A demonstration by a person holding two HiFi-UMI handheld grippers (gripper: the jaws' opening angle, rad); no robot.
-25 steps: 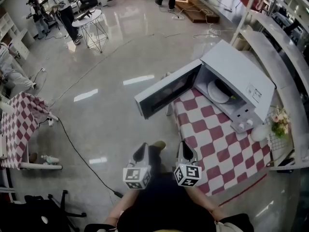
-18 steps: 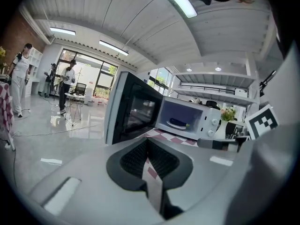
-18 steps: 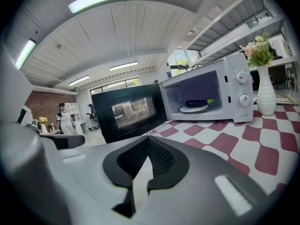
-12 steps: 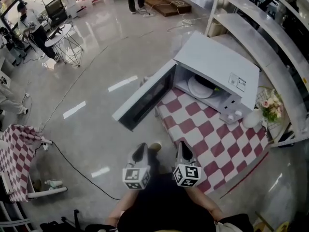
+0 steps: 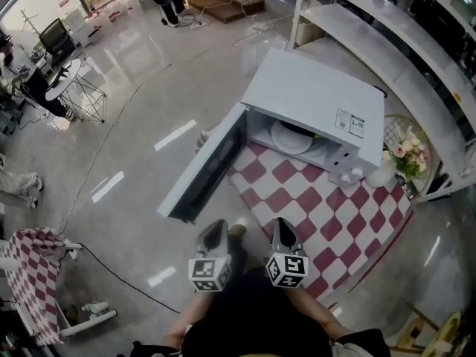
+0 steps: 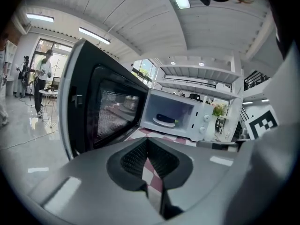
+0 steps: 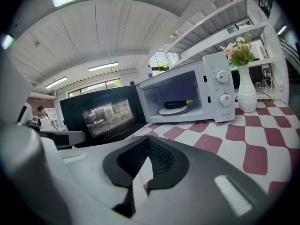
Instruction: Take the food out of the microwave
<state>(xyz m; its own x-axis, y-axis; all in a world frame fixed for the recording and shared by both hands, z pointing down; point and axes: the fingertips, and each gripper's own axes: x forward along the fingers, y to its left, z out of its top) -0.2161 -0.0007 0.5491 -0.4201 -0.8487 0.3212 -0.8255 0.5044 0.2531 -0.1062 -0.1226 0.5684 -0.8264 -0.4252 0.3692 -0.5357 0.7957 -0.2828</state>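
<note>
In the head view, the left gripper and right gripper sat side by side. Both pointed toward a white microwave well ahead on a red-and-white checked cloth. Its door stood wide open ahead of the left gripper.

In the left gripper view, the jaws were pressed together with nothing between them. Ahead and to the right, a dark eggplant lay on a white plate inside the cavity.

In the right gripper view, the jaws were likewise closed and empty, with the eggplant ahead and slightly right. A vase of flowers stood further right.
</note>
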